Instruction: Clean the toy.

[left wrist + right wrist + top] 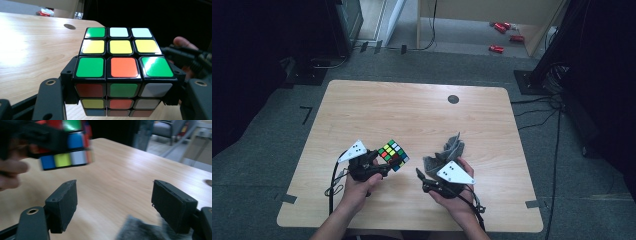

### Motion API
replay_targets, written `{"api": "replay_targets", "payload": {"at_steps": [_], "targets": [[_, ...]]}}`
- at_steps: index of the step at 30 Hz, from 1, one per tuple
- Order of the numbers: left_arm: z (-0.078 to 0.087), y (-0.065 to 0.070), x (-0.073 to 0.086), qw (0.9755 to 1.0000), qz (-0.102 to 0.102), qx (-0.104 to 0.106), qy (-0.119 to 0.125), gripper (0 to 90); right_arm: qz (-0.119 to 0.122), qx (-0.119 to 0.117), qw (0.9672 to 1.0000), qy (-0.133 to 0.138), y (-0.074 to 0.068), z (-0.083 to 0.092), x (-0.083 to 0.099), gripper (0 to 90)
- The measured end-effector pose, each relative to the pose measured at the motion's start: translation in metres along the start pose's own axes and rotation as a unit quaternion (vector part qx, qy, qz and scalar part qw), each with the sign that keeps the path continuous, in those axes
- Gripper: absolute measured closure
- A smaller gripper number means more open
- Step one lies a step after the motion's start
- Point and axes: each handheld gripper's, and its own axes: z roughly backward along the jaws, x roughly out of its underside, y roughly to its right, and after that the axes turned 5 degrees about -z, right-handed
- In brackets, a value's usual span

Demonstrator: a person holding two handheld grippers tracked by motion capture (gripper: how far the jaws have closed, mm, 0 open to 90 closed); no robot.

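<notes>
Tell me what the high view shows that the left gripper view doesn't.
High view alone: the whole table, the carpeted floor around it, both of the person's hands, the left gripper seen from outside, and a grey cloth lying beside the open right gripper.
Left gripper view alone: the cube up close, its top face reading green, orange, green along the near row, with the black jaws pressed against its two sides.
Both: the cube, the wooden tabletop and its round dark hole.
</notes>
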Motion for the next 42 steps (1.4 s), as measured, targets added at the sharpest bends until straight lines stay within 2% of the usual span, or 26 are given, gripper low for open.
{"api": "replay_targets", "payload": {"at_steps": [4,9,14,17,18,22,25,29,32,35,36,37,38,40,42], "targets": [[-0.004,0.005,0.0,0.9999,0.006,0.012,-0.002,33.9,0.02,-0.032,0.9993,-0.003,-0.017,-0.007,0.004,19.6],[-0.011,0.015,0.003,0.9996,0.006,0.026,-0.011,33.9,0.041,-0.031,0.9987,-0.003,-0.03,-0.013,0.007,20.5],[-0.017,0.023,0.006,0.9986,0.019,0.048,-0.015,33.9,0.056,-0.03,0.998,0.001,-0.037,-0.015,0.01,21.9],[-0.021,0.027,0.008,0.9981,0.015,0.054,-0.025,33.8,0.053,-0.016,0.9984,0.011,-0.039,-0.014,0.009,28.4],[-0.022,0.028,0.009,0.9981,0.014,0.053,-0.026,33.8,0.054,-0.012,0.9984,0.013,-0.039,-0.014,0.009,28.0],[-0.023,0.025,0.009,0.9978,0.021,0.055,-0.03,33.2,0.065,-0.006,0.9978,0.012,-0.039,-0.012,0.01,34.2],[-0.024,0.021,0.009,0.9974,0.025,0.056,-0.036,29.7,0.063,-0.013,0.9979,0.002,-0.037,-0.013,0.01,34.4],[-0.02,0.016,0.008,0.9981,0.026,0.05,-0.025,25.8,0.056,-0.012,0.9982,-0.018,-0.032,-0.013,0.012,34.6],[-0.016,0.011,0.005,0.9989,0.009,0.04,-0.021,20.3,0.045,-0.011,0.9986,-0.026,-0.025,-0.013,0.011,34.6],[-0.013,0.01,0.004,0.9989,-0.026,0.029,-0.025,17.8,0.035,-0.006,0.9987,-0.036,-0.017,-0.012,0.009,34.6],[-0.012,0.01,0.005,0.9982,-0.046,0.02,-0.034,17.9,0.027,-0.005,0.9989,-0.039,-0.014,-0.011,0.009,34.6],[-0.013,0.011,0.007,0.9963,-0.072,0.006,-0.046,18.1,0.015,-0.004,0.9991,-0.04,-0.01,-0.01,0.008,34.6],[-0.015,0.011,0.009,0.9935,-0.096,-0.007,-0.061,18.0,0.007,-0.004,0.9991,-0.041,-0.006,-0.01,0.007,34.6],[-0.018,0.012,0.013,0.9889,-0.123,-0.017,-0.082,18.0,-0.006,0.002,0.9989,-0.047,0.001,-0.007,0.006,34.6],[-0.02,0.014,0.015,0.9843,-0.149,-0.031,-0.089,17.4,-0.017,-0.002,0.9987,-0.049,0.005,-0.005,0.004,34.6]]}}
